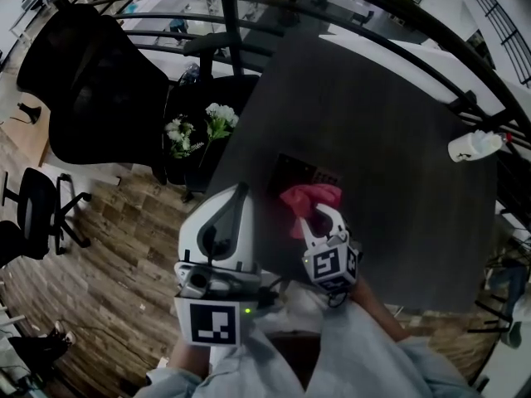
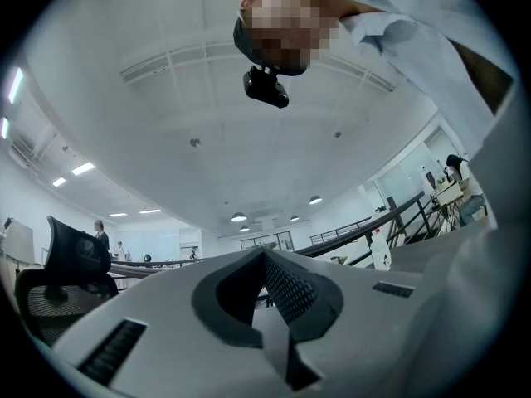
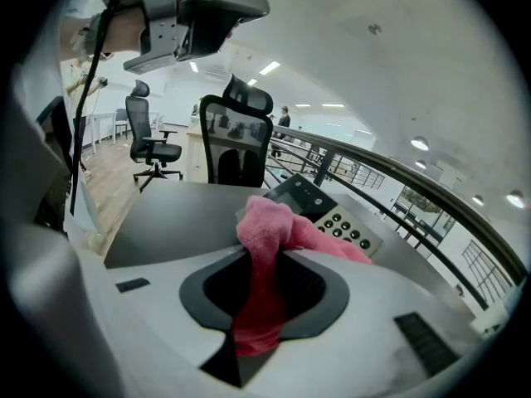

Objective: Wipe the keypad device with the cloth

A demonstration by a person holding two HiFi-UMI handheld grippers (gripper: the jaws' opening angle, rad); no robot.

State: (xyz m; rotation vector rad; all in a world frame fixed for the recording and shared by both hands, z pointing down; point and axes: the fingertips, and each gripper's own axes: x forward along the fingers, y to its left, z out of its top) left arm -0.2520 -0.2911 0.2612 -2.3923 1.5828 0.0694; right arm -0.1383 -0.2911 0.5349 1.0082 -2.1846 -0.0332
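The black keypad device lies on the dark grey table, near its front left part. A pink cloth is bunched over the device's near edge. My right gripper is shut on that cloth just in front of the device. In the right gripper view the pink cloth hangs pinched between the jaws, with the keypad device and its round buttons right behind it. My left gripper is held up off the table's left edge, jaws together and empty. The left gripper points at the ceiling.
A white bottle lies at the table's right edge. White flowers and a large black office chair stand beyond the left edge, over wooden floor. A smaller chair is at far left. Dark railings run behind the table.
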